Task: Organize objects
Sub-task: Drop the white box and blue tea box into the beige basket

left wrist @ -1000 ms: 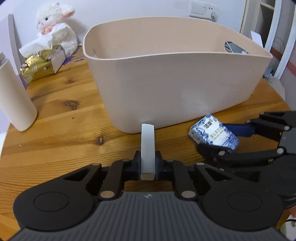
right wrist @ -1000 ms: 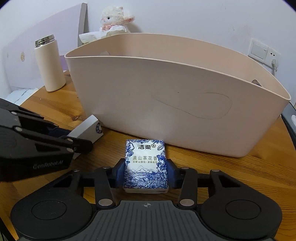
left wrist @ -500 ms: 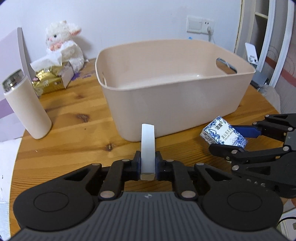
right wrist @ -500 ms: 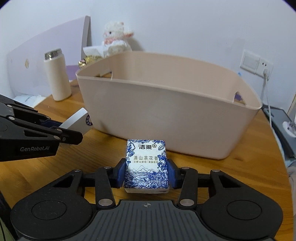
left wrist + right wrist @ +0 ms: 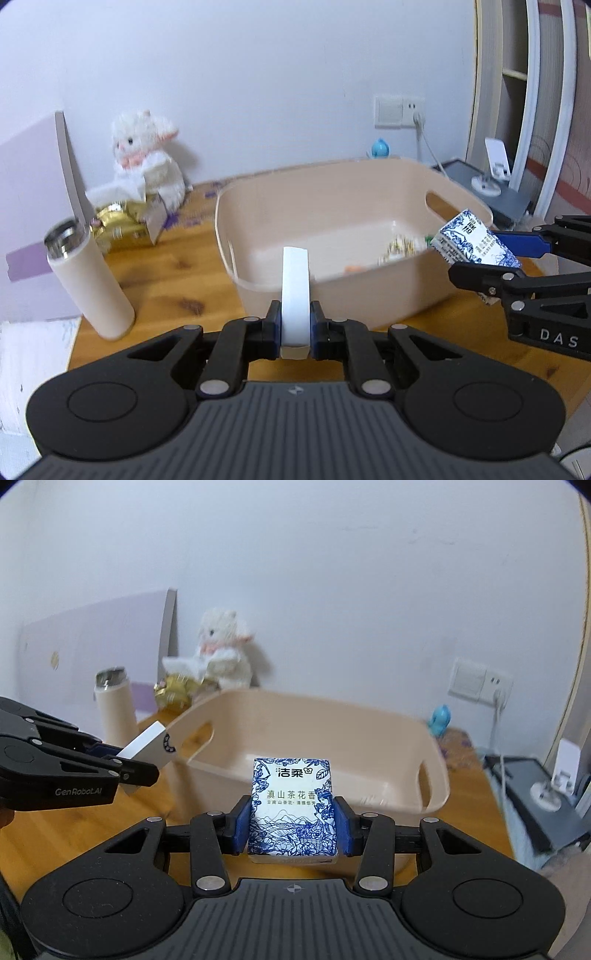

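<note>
While gripped: tissue pack (image 5: pixel 293 808), white block (image 5: pixel 294 295).

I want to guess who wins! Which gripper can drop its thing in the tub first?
Probably the right gripper: its blue tissue pack already hangs at the beige tub's rim. The left gripper, shut on the white block, sits short of the near wall.

A plain white wall (image 5: pixel 258 92) fills twelve o'clock. At two o'clock sits a wall socket (image 5: pixel 399 111) with a plugged cable, a white shelf unit (image 5: pixel 517 92) beyond. Wooden table (image 5: pixel 166 280) below.
</note>
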A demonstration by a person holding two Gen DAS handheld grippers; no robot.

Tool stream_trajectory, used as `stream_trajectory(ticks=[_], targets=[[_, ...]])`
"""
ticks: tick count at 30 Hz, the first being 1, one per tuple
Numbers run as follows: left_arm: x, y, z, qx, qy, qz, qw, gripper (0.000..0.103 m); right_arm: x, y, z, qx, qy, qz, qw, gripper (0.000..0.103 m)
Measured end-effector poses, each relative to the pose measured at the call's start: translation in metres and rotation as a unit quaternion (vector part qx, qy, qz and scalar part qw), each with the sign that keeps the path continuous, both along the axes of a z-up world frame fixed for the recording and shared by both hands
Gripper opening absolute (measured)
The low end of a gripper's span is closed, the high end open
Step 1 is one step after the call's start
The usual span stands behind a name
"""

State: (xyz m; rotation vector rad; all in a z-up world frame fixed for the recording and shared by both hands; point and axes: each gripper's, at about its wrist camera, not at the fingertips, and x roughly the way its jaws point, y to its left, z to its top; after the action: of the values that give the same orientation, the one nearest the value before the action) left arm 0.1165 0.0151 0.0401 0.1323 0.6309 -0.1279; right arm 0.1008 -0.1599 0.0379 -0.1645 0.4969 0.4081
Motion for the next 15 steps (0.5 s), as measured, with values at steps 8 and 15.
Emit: stream_trajectory(ticks=[8, 15], targets=[[0.035, -0.015, 0.022, 0.007, -0.023, 0.001, 0.9997, 0.016, 0.031, -0.009, 0.014, 0.011, -0.027, -0.028, 0.999, 0.043], [0.085, -0.023, 0.011, 0.011, 0.008, 0.019, 0.9997, 0.016, 0.067, -0.013, 0.007, 0.009, -0.018, -0.056, 0.998, 0.043]])
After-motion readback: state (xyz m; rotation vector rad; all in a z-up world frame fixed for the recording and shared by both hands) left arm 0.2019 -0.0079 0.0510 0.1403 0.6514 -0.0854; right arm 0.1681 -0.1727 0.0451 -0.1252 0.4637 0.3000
